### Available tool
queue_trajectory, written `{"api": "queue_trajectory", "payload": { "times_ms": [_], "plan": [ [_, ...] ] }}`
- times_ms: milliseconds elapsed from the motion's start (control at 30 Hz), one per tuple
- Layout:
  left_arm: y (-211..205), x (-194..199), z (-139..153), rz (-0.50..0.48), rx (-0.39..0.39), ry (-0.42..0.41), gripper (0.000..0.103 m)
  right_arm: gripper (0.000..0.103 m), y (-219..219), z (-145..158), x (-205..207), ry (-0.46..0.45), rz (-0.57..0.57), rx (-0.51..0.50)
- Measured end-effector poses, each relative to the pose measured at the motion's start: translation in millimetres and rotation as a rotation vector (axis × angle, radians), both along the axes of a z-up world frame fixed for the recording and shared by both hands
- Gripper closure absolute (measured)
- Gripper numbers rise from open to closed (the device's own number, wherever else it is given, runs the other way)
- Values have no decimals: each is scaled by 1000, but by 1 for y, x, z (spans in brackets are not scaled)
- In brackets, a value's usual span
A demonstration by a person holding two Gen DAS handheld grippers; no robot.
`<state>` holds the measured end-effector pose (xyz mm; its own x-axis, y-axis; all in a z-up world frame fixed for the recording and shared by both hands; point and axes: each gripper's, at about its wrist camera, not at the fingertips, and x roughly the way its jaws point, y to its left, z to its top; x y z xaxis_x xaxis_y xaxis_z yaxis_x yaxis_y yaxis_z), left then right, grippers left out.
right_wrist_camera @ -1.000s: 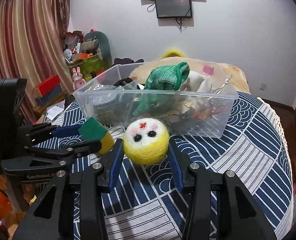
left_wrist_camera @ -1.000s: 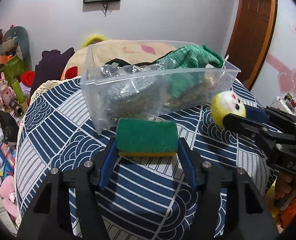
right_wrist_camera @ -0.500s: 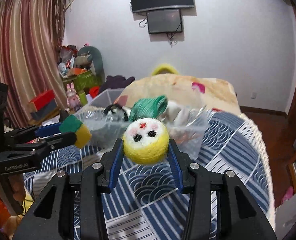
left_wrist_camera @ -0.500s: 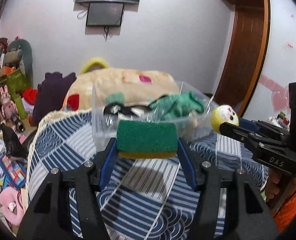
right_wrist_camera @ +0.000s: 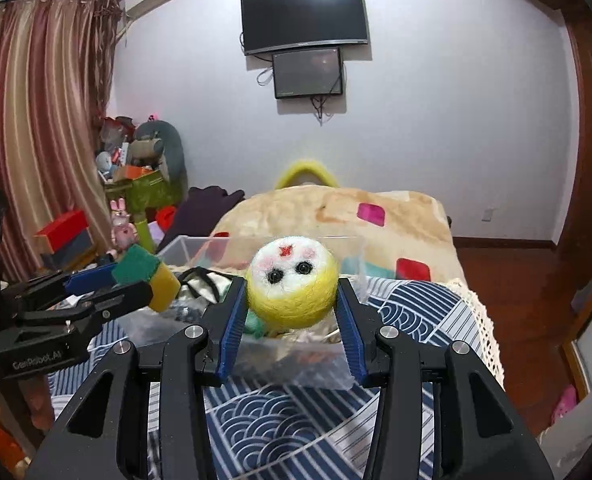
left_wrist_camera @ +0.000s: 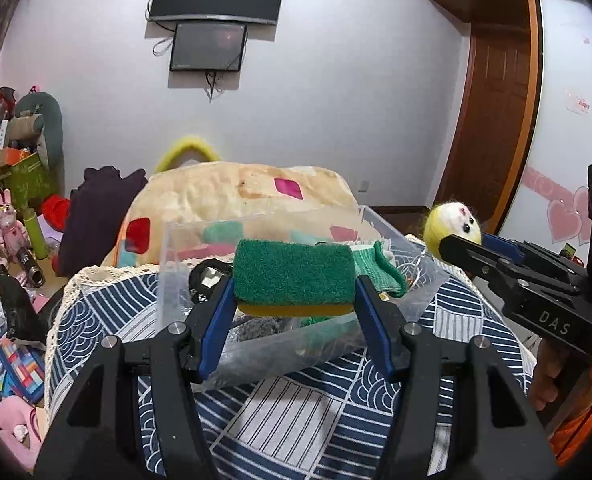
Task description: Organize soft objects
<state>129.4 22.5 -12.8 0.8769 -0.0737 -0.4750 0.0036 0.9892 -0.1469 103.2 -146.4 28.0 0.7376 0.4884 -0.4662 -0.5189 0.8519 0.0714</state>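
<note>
My left gripper is shut on a green and yellow sponge and holds it in the air in front of the clear plastic bin. My right gripper is shut on a yellow felt ball with a white face, also held up above the bin's near wall. The ball shows at the right of the left wrist view, and the sponge at the left of the right wrist view. The bin holds a green cloth and other soft items.
The bin stands on a table with a blue and white patterned cloth. Behind it lies a beige blanket with coloured squares. Toys and boxes clutter the floor at the left. A wooden door is at the right.
Both grippers have risen with their objects, from table level in front of the bin up to above its near wall. The bin now sits lower in both views.
</note>
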Motion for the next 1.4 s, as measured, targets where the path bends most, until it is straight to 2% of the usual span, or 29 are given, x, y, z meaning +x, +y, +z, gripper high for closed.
{"api": "queue_trajectory", "payload": {
  "times_ms": [100, 300, 400, 533, 667, 733, 900, 1267, 1400],
  "plan": [
    [-2, 9, -8, -1, 24, 24, 44, 63, 4, -11, 12, 44, -5, -10],
    [5, 26, -27, -14, -9, 84, 43, 63, 10, -32, 24, 111, -7, -43],
    [1, 29, -32, -14, 20, 95, 42, 62, 11, -33, 20, 100, -8, -63],
    [0, 29, -33, -19, 20, 95, 38, 60, 11, -31, 19, 94, -7, -76],
    [2, 23, -33, -24, 4, 107, 37, 48, 8, -29, 16, 80, -13, -83],
    [3, 18, -32, -22, 0, 104, 37, 48, 5, -27, 13, 79, -13, -73],
    [8, 0, -22, -16, -29, 76, 37, 48, -5, -16, 4, 62, -9, -32],
    [6, -51, 25, 9, -2, -68, 37, 48, -15, 29, -36, -60, 35, 54],
    [3, -72, 38, 16, 17, -118, 33, 47, -13, 37, -48, -97, 51, 68]
  ]
}}
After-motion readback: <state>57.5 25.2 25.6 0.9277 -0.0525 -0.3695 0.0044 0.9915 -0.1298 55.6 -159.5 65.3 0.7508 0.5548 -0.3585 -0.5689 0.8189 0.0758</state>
